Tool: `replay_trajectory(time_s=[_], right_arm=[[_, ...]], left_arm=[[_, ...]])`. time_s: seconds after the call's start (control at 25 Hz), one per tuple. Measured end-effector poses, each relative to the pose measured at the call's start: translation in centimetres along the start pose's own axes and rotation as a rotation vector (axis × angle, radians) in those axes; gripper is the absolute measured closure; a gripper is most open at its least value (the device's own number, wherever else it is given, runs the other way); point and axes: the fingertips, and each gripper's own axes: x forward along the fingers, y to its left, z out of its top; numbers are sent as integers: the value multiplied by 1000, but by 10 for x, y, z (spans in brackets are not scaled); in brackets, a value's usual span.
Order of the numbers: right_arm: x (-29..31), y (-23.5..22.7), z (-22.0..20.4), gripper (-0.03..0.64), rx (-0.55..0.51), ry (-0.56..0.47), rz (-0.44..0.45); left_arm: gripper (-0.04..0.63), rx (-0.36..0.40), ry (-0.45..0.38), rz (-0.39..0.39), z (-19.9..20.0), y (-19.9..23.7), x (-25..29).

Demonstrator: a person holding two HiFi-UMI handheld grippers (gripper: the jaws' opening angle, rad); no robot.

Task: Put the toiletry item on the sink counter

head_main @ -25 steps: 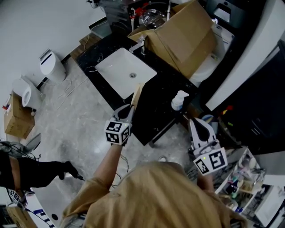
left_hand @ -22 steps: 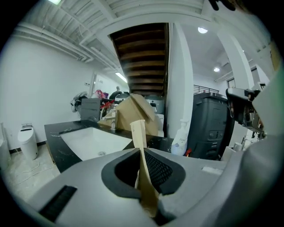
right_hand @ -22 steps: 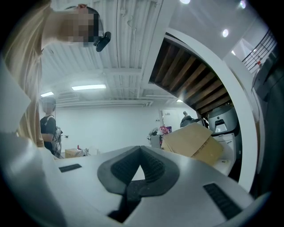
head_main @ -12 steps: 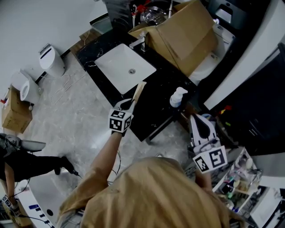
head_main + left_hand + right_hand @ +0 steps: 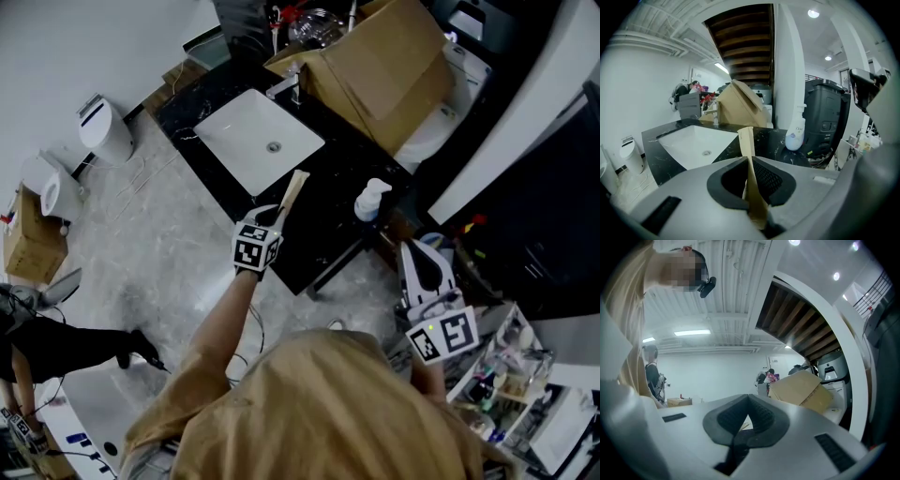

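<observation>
Gripping a slim tan flat packet by its near end in the left tool, long axis pointing straight ahead over the black marble tabletop beside the white sink basin, with the empty, closed right tool well back.

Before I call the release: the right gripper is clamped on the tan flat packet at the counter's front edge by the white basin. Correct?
No: it is the left gripper that is clamped on the tan flat packet, as the left gripper view shows. The rest holds.
</observation>
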Motion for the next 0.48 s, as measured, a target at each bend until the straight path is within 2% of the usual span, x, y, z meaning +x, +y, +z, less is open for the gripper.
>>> replay_trajectory(time_s=[0.24, 0.48], right_arm=[[-2, 0, -3, 614, 1, 10, -3], [-4, -1, -5, 614, 0, 20, -7]], left_arm=[[575, 2, 47, -11, -11, -2, 9], [575, 12, 56, -25, -10, -11, 13]])
